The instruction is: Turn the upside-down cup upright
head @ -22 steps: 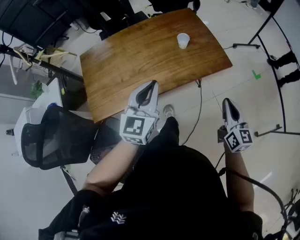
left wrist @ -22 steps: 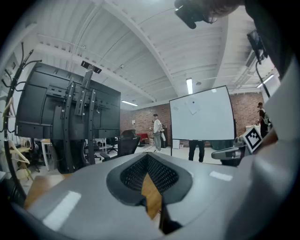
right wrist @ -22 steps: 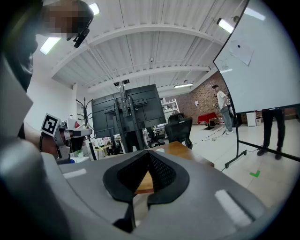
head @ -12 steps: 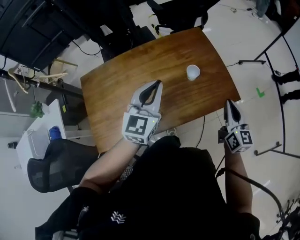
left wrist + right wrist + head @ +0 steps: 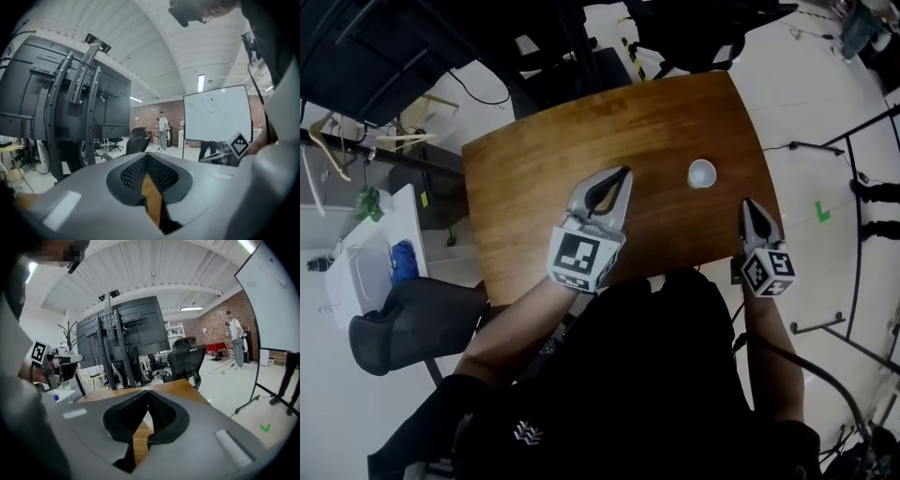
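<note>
A small white paper cup [image 5: 701,173] stands on the right part of the brown wooden table [image 5: 534,178]; from above I see only its round top face. My left gripper [image 5: 623,172] hovers over the table's near middle, left of the cup, with its jaws shut and nothing between them. My right gripper [image 5: 747,202] is at the table's near right edge, just short of the cup, also shut and empty. In the left gripper view the left gripper [image 5: 147,153] has its tips together. In the right gripper view a white sliver of the cup [image 5: 147,419] shows behind the shut right gripper [image 5: 149,391].
A black office chair [image 5: 403,323] and a white bin [image 5: 356,272] stand to the table's left. Dark equipment frames [image 5: 394,37] and a black chair [image 5: 694,28] crowd the far side. On the floor at right are stand legs [image 5: 853,234], a cable and a green mark [image 5: 822,213].
The table and cup have drawn nearer in the head view. Both grippers, earlier short of the table, now reach over its near edge; the right one has come close to the cup.
</note>
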